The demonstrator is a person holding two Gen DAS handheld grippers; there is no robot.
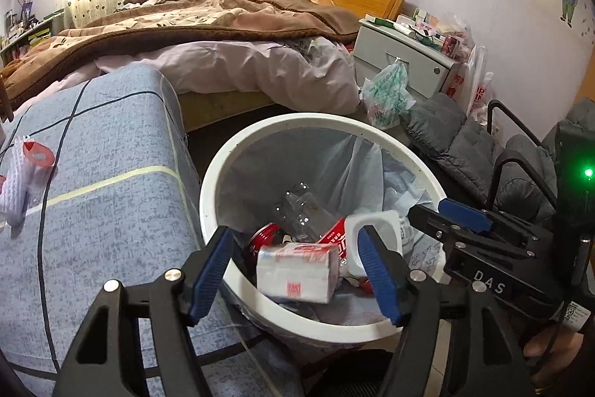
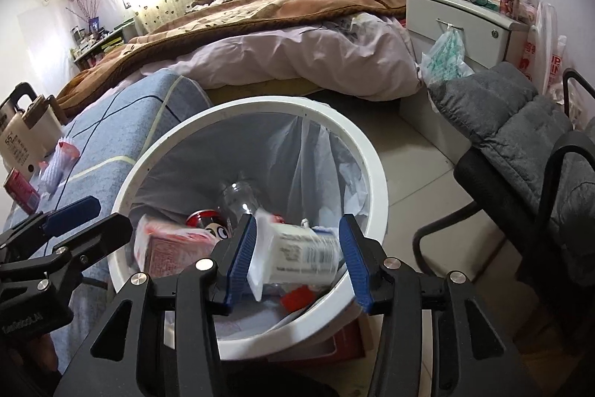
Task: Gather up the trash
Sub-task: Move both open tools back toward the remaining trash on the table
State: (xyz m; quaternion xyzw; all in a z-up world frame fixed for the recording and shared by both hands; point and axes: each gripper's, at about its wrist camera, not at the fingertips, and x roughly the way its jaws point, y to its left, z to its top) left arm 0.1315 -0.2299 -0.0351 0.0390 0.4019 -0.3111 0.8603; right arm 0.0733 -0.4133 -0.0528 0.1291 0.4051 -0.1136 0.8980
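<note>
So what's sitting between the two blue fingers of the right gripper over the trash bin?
In the right wrist view, a blurred white carton lies between the right gripper's open fingers, above the bin.

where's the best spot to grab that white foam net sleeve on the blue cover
Grip the white foam net sleeve across its narrow middle, coming down from above with the left tool. It lies flat and elongated on the blue cover, so the soft sides probably squeeze in easily between the fingers.

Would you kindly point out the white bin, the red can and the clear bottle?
white bin point(image 1: 215, 181), left wrist view, left rim.
red can point(image 1: 262, 235), left wrist view, top end.
clear bottle point(image 2: 240, 196), right wrist view, body.
</note>
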